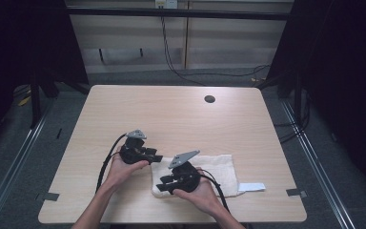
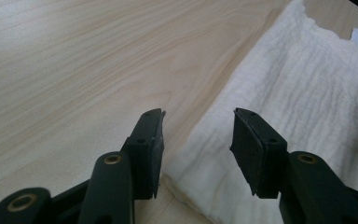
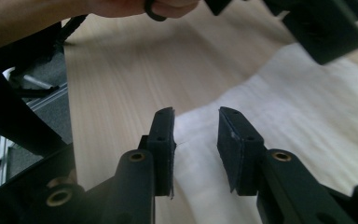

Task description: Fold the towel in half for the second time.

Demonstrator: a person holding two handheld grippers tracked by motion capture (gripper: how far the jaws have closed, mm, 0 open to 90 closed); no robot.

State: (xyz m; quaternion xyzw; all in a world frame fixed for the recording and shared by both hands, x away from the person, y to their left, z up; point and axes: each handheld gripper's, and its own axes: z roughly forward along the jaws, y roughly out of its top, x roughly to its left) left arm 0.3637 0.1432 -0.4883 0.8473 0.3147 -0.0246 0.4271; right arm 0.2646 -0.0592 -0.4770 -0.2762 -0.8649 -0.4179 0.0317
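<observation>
Both hands are down at the near half of the pale wood-grain table (image 1: 171, 109), and the work is the white crinkled cotton cloth (image 1: 219, 167), folded into a long band that runs left to right across the person's front, with a small white tag (image 1: 251, 187) poking out at its far right end.

The left gripper (image 1: 156, 157) sits just off the cloth's left end, jaws pointing right toward it. In the left gripper view (image 2: 198, 135) the jaws stand apart with nothing between the pads: the left jaw is over bare wood, the right jaw is over fabric, and the cloth's edge runs up between them from low centre away to the upper right. So the cloth lies ahead and to the right of this gripper, its long axis stretching away from the tips.

The right gripper (image 1: 164, 182) is over the cloth's near-left corner, pointing left. In the right gripper view (image 3: 196, 135) its jaws are parted, narrower than the other pair's, nothing pinched; the cloth edge lies just beyond and between them, fabric spreading to the right, bare table to the left. The left gripper's jaw (image 3: 328, 30) hangs blurred at upper right, close by.

My read: both grippers crowd the same left end, the right one nearer the front corner. A grab there looks likely, and it hinges on getting the lower jaw under that edge.
</observation>
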